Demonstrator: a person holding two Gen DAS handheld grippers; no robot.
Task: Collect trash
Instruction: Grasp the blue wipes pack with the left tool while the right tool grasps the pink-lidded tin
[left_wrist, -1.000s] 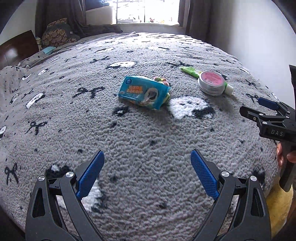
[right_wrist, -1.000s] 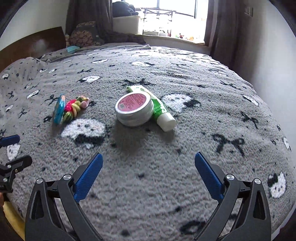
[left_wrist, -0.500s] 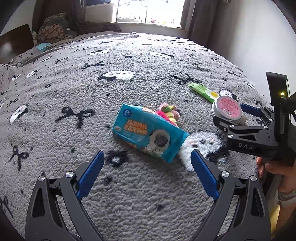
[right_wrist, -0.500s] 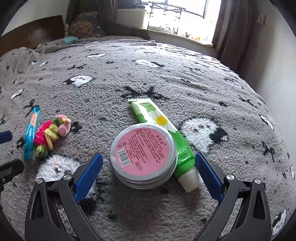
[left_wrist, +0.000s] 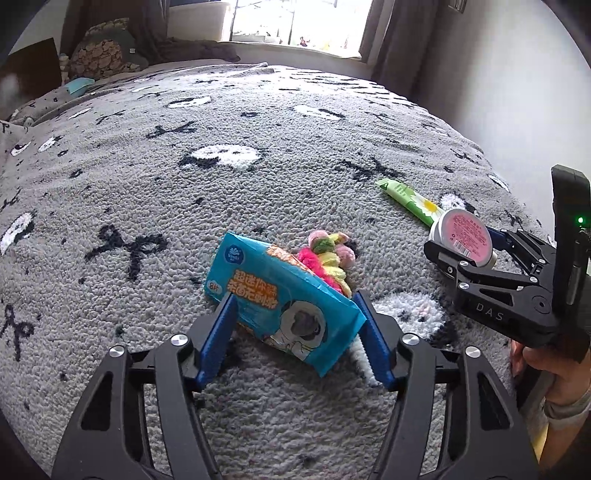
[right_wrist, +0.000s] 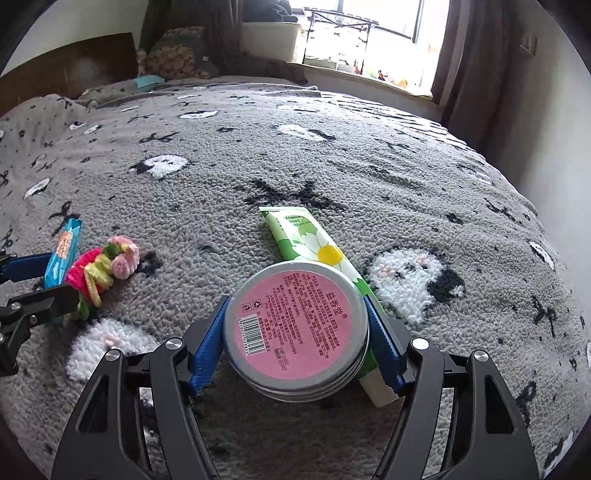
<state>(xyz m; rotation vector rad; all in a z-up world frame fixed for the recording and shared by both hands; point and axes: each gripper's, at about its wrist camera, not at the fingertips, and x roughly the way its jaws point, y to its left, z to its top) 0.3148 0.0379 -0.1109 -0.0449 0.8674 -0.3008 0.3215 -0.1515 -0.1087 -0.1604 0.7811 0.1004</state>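
Two grips closing at once on a bed (left_wrist: 155, 192) covered by a grey fleece blanket. Left tool (left_wrist: 295, 299) narrowing around a blue tissue packet (left_wrist: 280, 306), blue pads already meeting it on either side, nothing else between the jaws. Packet lying aslant, long axis running from far-left to near-right, so gripped nearly end to end rather than across its narrow width; judged a soft hold, likely to buckle the wrapper as the jaws close further. Just behind the packet, touching its far edge, a pink and yellow hair tie (left_wrist: 328, 258), outside the jaws and probably safe from being dragged along. Right tool (right_wrist: 295, 301) closing on a round tin (right_wrist: 295, 325) with a pink label facing up, pads flush against its opposite sides, straight ahead and centred. Beside the tin on its right, a green tube (right_wrist: 314, 243) with a daisy print, long axis pointing away from the tool, cap end nearest, tucked partly under the tin's edge; right-hand pad wedged between tin and tube, apparently resting over the tube. Worth watching on the lift: tube possibly nudged or carried up. Seen from the left wrist, right tool off to the right, a hand (left_wrist: 535, 369) below it. Each item nearest its own side, no crossing called for. No bin or bag in view for the drop.
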